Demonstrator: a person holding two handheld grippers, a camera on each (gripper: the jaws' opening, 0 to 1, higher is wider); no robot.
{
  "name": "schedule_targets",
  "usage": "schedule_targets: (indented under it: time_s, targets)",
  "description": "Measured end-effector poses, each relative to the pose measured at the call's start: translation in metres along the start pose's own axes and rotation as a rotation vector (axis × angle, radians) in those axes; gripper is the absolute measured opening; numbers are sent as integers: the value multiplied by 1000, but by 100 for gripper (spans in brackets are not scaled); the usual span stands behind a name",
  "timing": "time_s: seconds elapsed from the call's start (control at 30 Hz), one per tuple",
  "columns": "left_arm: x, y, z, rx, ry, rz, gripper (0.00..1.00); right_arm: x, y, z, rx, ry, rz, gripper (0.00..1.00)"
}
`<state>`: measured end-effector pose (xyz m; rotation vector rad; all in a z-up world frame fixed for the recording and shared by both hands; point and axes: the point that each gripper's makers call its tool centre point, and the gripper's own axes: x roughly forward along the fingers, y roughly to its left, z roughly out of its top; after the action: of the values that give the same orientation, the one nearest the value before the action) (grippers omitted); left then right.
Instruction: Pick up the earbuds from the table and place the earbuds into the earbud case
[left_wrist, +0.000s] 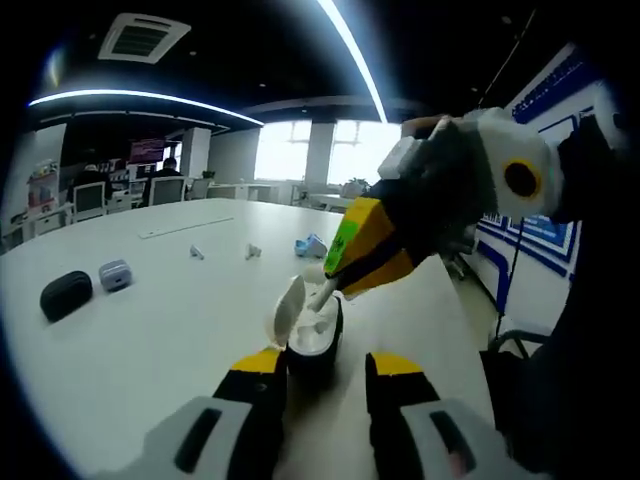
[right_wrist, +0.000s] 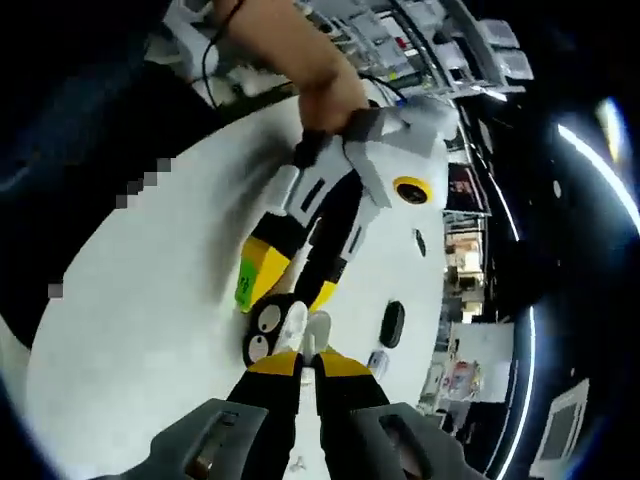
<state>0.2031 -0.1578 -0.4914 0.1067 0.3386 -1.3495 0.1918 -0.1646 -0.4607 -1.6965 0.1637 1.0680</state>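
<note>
My left gripper (left_wrist: 325, 366) is shut on a black earbud case (left_wrist: 314, 352) whose white lid (left_wrist: 290, 305) stands open to the left. From the right, my right gripper (left_wrist: 338, 283) reaches down over the case, shut on a white earbud (left_wrist: 322, 294) whose tip sits at the case's mouth. In the right gripper view, my right gripper (right_wrist: 310, 362) pinches the earbud (right_wrist: 318, 332) just beside the case (right_wrist: 262, 335). My left gripper (right_wrist: 287, 300) comes in from above there, held by a hand. Two more white earbuds (left_wrist: 197, 252) (left_wrist: 252, 250) lie farther back on the white table (left_wrist: 150, 340).
A black oval case (left_wrist: 65, 295) and a pale grey case (left_wrist: 115, 273) lie at the table's left. A small blue item (left_wrist: 310, 245) rests behind the held case. Chairs and desks stand beyond the far edge. The table's right edge drops off near a blue-and-white wall.
</note>
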Motion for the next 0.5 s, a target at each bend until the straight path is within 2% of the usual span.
schedule_targets:
  time_s: [0.03, 0.1, 0.2, 0.33, 0.5]
  targets:
    - [0, 0, 0, 1, 1, 0, 33, 1, 0, 0, -58, 7, 19, 6]
    - [2, 0, 0, 3, 4, -2, 33, 2, 4, 2, -105, 0, 56, 6]
    - [2, 1, 1, 5, 7, -5, 33, 0, 4, 4, -158, -8, 76, 6]
    - [4, 0, 2, 10, 9, -10, 33, 2, 9, -2, -290, 28, 121, 6]
    - [5, 0, 3, 11, 7, -12, 33, 2, 8, 3, -351, 12, 156, 6]
